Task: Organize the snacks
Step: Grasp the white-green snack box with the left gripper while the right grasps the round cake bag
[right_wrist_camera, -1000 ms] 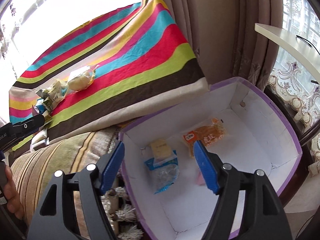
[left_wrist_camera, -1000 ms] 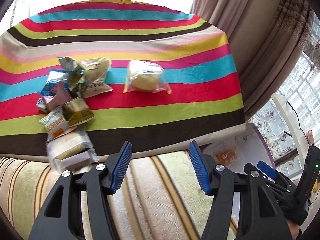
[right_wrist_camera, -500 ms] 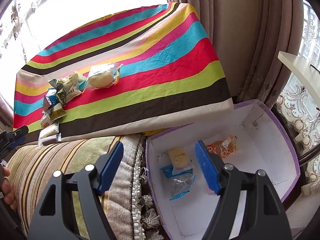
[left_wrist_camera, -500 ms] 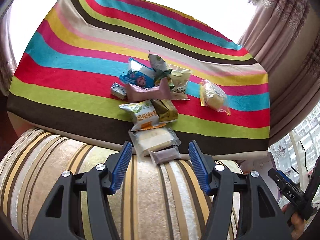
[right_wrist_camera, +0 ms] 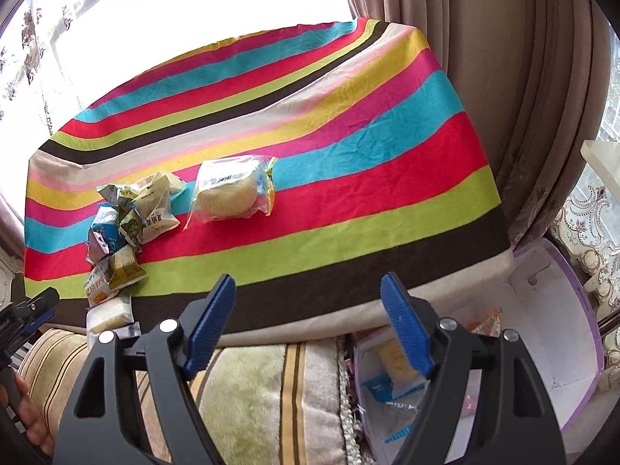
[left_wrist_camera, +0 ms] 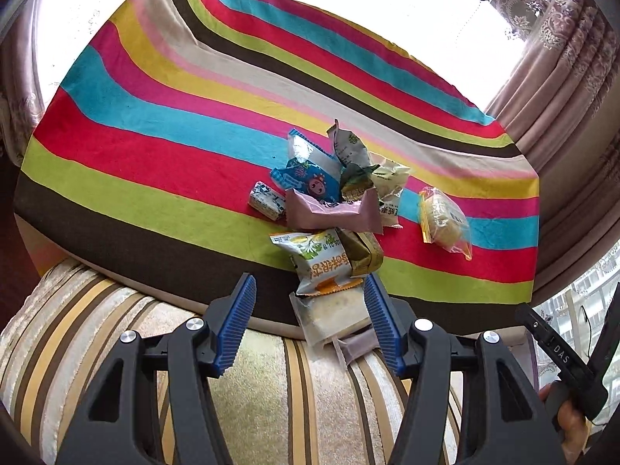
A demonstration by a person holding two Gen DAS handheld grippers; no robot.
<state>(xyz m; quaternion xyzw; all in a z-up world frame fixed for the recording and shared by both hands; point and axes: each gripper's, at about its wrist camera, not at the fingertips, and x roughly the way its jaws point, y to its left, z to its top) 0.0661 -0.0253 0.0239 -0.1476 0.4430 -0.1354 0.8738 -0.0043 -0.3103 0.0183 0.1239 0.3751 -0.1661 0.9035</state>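
Left gripper (left_wrist_camera: 310, 323): jaws part open, empty, above pale pack (left_wrist_camera: 333, 316) at cloth (left_wrist_camera: 155, 162) edge; lower, centre, close on pack only | Right gripper (right_wrist_camera: 310, 323): jaws just been opening, nothing between | Pile (left_wrist_camera: 333, 201): snacks overlap; bun (left_wrist_camera: 441, 219) apart | Box (right_wrist_camera: 558, 352): right, holds packets | Sofa (left_wrist_camera: 252, 399) near; curtains (right_wrist_camera: 523, 97) beyond.

a home living room. evidence: pleated curtains (right_wrist_camera: 534, 116) beside a bright window (right_wrist_camera: 193, 4), a lace curtain (right_wrist_camera: 589, 213), a striped cloth (left_wrist_camera: 232, 116) over furniture, and a striped plush cushion (left_wrist_camera: 252, 399).
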